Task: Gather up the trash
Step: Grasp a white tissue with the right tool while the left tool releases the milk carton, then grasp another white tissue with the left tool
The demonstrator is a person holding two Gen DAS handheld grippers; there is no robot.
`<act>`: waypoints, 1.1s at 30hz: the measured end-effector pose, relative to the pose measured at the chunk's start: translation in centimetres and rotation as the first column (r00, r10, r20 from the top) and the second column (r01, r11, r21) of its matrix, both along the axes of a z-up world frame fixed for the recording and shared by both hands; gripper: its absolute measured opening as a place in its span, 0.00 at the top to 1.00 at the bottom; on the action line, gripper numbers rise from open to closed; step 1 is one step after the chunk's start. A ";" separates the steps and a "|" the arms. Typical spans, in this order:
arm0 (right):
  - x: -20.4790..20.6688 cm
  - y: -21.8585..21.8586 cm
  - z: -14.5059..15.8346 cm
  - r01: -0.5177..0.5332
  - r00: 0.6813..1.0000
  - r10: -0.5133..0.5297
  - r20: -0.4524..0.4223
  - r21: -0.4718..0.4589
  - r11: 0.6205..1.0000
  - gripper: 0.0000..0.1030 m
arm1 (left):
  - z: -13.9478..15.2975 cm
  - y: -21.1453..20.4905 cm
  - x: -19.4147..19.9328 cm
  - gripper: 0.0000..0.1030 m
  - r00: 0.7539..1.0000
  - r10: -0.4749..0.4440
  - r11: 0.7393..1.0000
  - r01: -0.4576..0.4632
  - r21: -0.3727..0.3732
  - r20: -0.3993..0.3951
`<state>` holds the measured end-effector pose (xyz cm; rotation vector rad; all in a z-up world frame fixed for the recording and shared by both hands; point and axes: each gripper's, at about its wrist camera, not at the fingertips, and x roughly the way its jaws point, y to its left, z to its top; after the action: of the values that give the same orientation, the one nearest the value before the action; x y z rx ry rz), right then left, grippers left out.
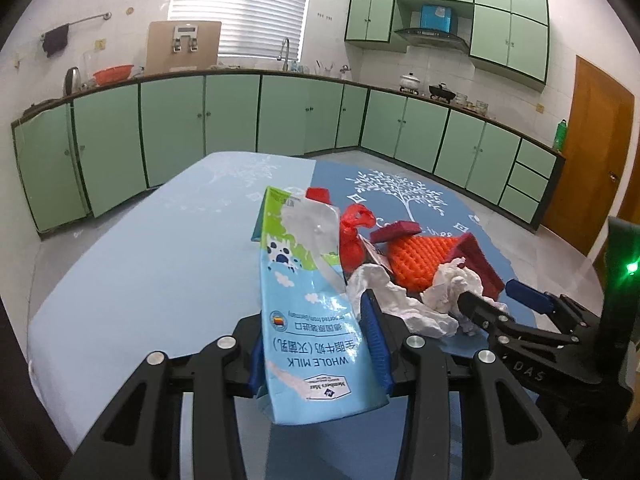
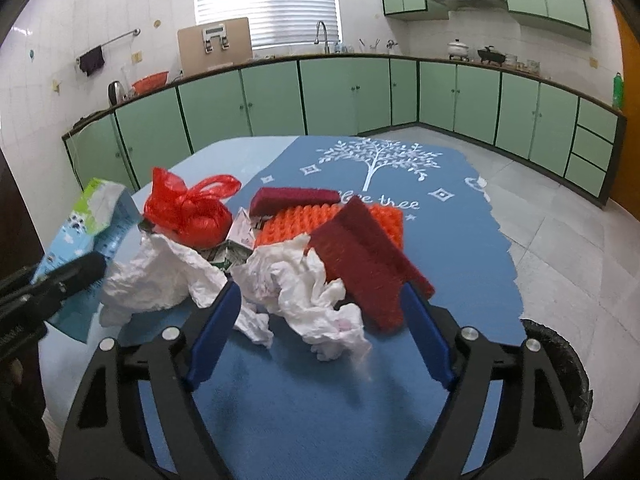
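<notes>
My left gripper [image 1: 316,320] is shut on a flattened blue and green whole-milk carton [image 1: 304,300], held up over the table with its base toward the camera. In the right wrist view the carton [image 2: 92,220] and the left gripper [image 2: 80,268] show at the left edge. My right gripper [image 2: 320,292] stands open around a crumpled white tissue [image 2: 304,292] lying on the blue cloth; its pads do not press on it. Beside it lie a second white paper [image 2: 160,272], a knotted red plastic bag [image 2: 188,212], a small crushed carton [image 2: 236,244], an orange knobbed pad [image 2: 320,220] and two dark red scouring pads [image 2: 360,268].
The table carries a dark blue cloth with a white tree print [image 2: 320,400] and a light blue cloth [image 1: 140,260] on its left half. A black round rim [image 2: 560,352] shows past the table's right edge. Green cabinets [image 2: 352,92] line the walls beyond a tiled floor.
</notes>
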<state>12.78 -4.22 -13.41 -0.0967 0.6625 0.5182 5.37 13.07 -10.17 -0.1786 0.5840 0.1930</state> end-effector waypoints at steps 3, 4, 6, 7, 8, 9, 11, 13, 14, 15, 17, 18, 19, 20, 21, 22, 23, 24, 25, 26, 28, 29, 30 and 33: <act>0.2 0.3 -0.5 -0.013 1.000 0.013 -0.024 -0.013 1.000 0.38 | 0.1 0.1 -0.2 0.60 1.000 -0.002 1.000 0.001 0.003 0.008; 0.2 0.4 -0.7 -0.025 0.999 0.025 -0.037 -0.013 1.000 0.42 | 0.2 0.1 -0.2 0.60 1.000 -0.003 1.000 0.003 0.000 0.010; 0.3 0.5 -1.0 -0.050 0.997 0.049 -0.058 -0.013 0.999 0.59 | 0.1 0.0 -0.2 0.60 1.000 -0.007 1.000 0.007 -0.006 0.008; 0.3 0.6 -1.0 -0.064 0.996 0.063 -0.065 -0.013 0.998 0.65 | 0.1 0.0 -0.3 0.60 1.000 -0.009 1.000 0.009 -0.009 0.009; 0.1 0.6 -1.0 -0.081 0.995 0.080 -0.066 -0.012 0.997 0.74 | 0.2 0.0 -0.4 0.64 1.000 -0.011 1.000 0.011 -0.011 0.012; -0.1 0.6 -0.8 -0.089 0.994 0.088 -0.059 -0.014 0.996 0.75 | 0.4 0.2 -0.4 0.65 1.000 -0.014 1.000 0.014 -0.012 0.017; -0.4 0.6 -0.3 -0.100 0.994 0.100 -0.039 -0.014 0.995 0.80 | 0.9 0.0 -0.5 0.66 0.999 -0.021 1.000 0.021 -0.011 0.032; -0.8 0.3 0.7 -0.105 0.994 0.105 -0.020 0.000 0.994 0.81 | 1.2 -0.3 -0.5 0.69 0.999 -0.034 0.999 0.034 -0.008 0.042; -0.9 0.0 1.1 -0.104 0.994 0.104 -0.015 0.013 0.994 0.81 | 1.3 -0.3 -0.4 0.71 0.998 -0.042 0.999 0.042 -0.010 0.042; -0.9 -0.2 1.5 -0.103 0.995 0.103 -0.008 0.023 0.994 0.81 | 1.2 -0.4 -0.3 0.71 0.998 -0.046 0.999 0.047 -0.016 0.040; -1.1 -0.9 2.3 -0.098 0.995 0.098 0.004 0.036 0.995 0.81 | 1.1 -0.4 -0.2 0.71 0.999 -0.045 0.999 0.046 -0.017 0.031; -1.1 -1.0 2.6 -0.097 0.995 0.096 0.006 0.042 0.994 0.81 | 0.8 -0.4 -0.1 0.71 0.999 -0.047 0.999 0.047 -0.015 0.020; -1.1 -1.2 2.8 -0.095 0.995 0.095 0.007 0.049 0.994 0.81 | 0.7 -0.5 0.1 0.70 0.999 -0.048 0.999 0.048 -0.014 0.012; -1.2 -1.5 3.0 -0.090 0.996 0.090 0.006 0.056 0.994 0.81 | 0.5 -0.6 0.1 0.68 0.999 -0.046 0.999 0.046 -0.013 0.006; -1.0 -1.7 3.1 -0.086 0.996 0.086 0.005 0.059 0.995 0.81 | 0.2 -0.6 0.2 0.65 0.999 -0.049 0.999 0.049 -0.011 -0.004; -1.0 -1.9 3.1 -0.082 0.997 0.082 0.004 0.062 0.995 0.81 | 0.0 -0.7 0.4 0.59 0.999 -0.051 0.999 0.050 -0.008 -0.016; -1.1 -2.2 3.1 -0.077 0.997 0.077 0.001 0.065 0.995 0.81 | -0.3 -0.8 0.5 0.54 0.998 -0.053 0.999 0.053 -0.008 -0.029; -1.0 -2.2 3.0 -0.074 0.997 0.074 0.000 0.065 0.995 0.81 | -0.5 -0.8 0.5 0.52 0.998 -0.058 0.998 0.057 -0.009 -0.033; -1.0 -2.3 3.0 -0.071 0.997 0.071 -0.002 0.064 0.995 0.81 | -0.7 -1.0 0.7 0.49 0.997 -0.064 0.998 0.064 -0.011 -0.039; -1.0 -2.4 2.9 -0.067 0.998 0.067 -0.004 0.062 0.996 0.81 | -0.8 -1.1 0.7 0.45 0.997 -0.069 0.998 0.068 -0.011 -0.042; -0.9 -2.5 2.8 -0.062 0.998 0.063 -0.008 0.062 0.996 0.81 | -1.1 -1.4 1.1 0.37 0.996 -0.077 0.997 0.077 -0.007 -0.049; -0.8 -2.6 2.8 -0.061 0.998 0.061 -0.008 0.062 0.996 0.81 | -1.3 -1.6 1.5 0.36 0.995 -0.084 0.996 0.084 -0.006 -0.056; -0.8 -2.6 2.8 -0.060 0.998 0.060 -0.008 0.060 0.996 0.81 | -1.4 -1.7 1.8 0.36 0.994 -0.090 0.996 0.090 -0.007 -0.062; -0.7 -2.6 2.8 -0.058 0.998 0.058 -0.006 0.058 0.997 0.81 | -2.1 -2.0 2.8 0.37 0.991 -0.106 0.994 0.106 -0.008 -0.087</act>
<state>12.08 -6.82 -10.60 -0.0600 0.6528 0.5932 8.18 11.04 -12.31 -0.1425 0.6789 0.0974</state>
